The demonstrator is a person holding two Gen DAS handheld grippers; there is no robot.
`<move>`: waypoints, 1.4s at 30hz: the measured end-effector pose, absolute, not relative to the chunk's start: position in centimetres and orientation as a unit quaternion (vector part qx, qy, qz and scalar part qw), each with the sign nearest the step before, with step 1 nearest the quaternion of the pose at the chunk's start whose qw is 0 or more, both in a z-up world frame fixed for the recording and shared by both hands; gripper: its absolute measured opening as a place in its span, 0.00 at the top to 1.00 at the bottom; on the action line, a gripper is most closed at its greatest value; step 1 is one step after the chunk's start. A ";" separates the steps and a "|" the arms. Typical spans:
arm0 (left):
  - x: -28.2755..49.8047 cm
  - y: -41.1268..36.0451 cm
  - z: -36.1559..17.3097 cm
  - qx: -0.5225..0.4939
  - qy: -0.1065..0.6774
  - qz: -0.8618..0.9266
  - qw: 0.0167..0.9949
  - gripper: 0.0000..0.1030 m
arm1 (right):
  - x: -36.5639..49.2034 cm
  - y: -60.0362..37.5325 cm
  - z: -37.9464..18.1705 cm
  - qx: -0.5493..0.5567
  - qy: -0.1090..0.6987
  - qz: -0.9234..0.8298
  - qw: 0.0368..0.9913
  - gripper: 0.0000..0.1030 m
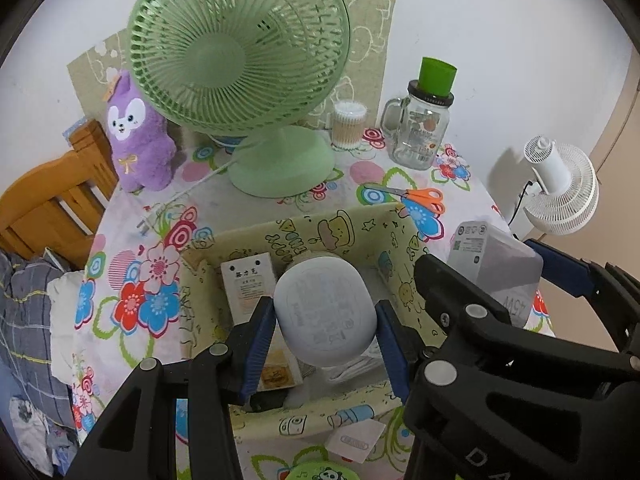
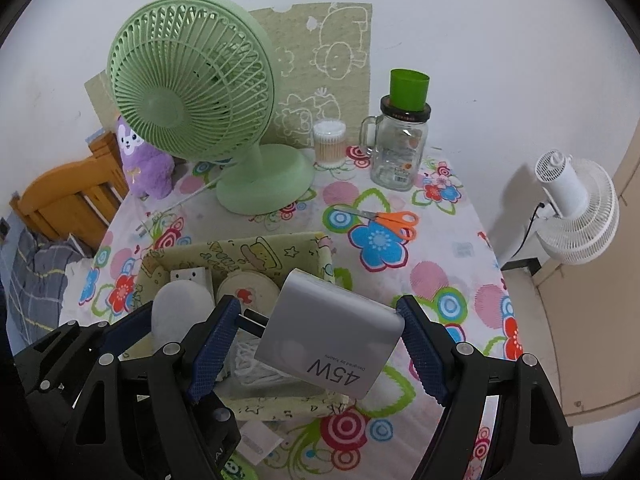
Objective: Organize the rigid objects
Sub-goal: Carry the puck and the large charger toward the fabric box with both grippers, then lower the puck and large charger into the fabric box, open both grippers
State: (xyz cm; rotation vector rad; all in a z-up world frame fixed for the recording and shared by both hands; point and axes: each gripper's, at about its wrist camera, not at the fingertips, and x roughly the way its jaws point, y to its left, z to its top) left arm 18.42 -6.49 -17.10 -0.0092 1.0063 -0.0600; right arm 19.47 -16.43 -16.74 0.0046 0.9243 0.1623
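**A:** What have your fingers got right now?

**B:** My left gripper point(image 1: 326, 334) is closed on a rounded white case point(image 1: 326, 312), one blue pad pressed to each side, and I'm holding it over the inside of the fabric basket point(image 1: 360, 220). My right gripper point(image 2: 320, 344) has a grey 45W charger point(image 2: 330, 334) between its fingers. The right pad touches its edge; on the left I can't tell whether the pad bears on the body or only sits near the prongs. It hangs above the basket's right corner.

**A:** So how much is sorted?

**B:** Part of it, I'd say. Already in the basket are a white box with printed text point(image 1: 250, 284), a white plug adapter point(image 2: 188, 276), a round tin with a red flower point(image 2: 248, 292) and a coil of white cable point(image 2: 252, 364). Both things I hold are not yet set down.

**A:** And what's left out on the desk point(image 2: 460, 248)?

**B:** The orange scissors point(image 2: 390, 220) lie just beyond the basket, and a small flat sachet point(image 1: 356, 440) lies in front of it. Those look like likely next pieces. The green fan point(image 1: 240, 60), glass jar point(image 1: 420, 132) and cotton swabs point(image 1: 350, 124) stand at the back, well apart.
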 end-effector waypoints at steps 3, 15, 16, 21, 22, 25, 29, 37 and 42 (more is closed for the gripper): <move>19.0 -6.5 -17.6 -0.006 0.486 -0.029 0.873 0.49 | 20.1 -16.2 -17.2 -0.005 0.448 0.082 0.890 0.21; 21.0 -5.0 -19.4 -0.022 0.502 -0.014 0.865 0.49 | 22.4 -14.5 -18.6 -0.029 0.449 0.092 0.889 0.21; 21.1 -4.9 -19.5 -0.021 0.503 -0.013 0.864 0.48 | 22.5 -14.4 -18.8 -0.031 0.448 0.092 0.889 0.21; 21.4 -4.2 -19.5 -0.017 0.495 -0.004 0.869 0.37 | 23.0 -13.8 -19.0 -0.024 0.449 0.104 0.887 0.21; 21.5 -4.1 -19.5 -0.017 0.496 -0.004 0.868 0.36 | 23.1 -13.6 -19.1 -0.024 0.450 0.104 0.887 0.21; 21.6 -3.8 -19.8 -0.017 0.498 0.000 0.867 0.34 | 23.2 -13.3 -19.3 -0.025 0.451 0.106 0.886 0.21; 21.7 -3.6 -20.1 -0.014 0.503 0.003 0.864 0.29 | 23.4 -13.0 -19.7 -0.023 0.453 0.110 0.884 0.21; 21.7 -3.0 -20.5 -0.011 0.508 0.009 0.861 0.21 | 23.8 -12.2 -20.6 -0.015 0.461 0.120 0.879 0.21; 21.6 -3.3 -20.9 -0.006 0.513 0.000 0.859 0.16 | 23.9 -12.1 -21.5 -0.012 0.469 0.119 0.875 0.21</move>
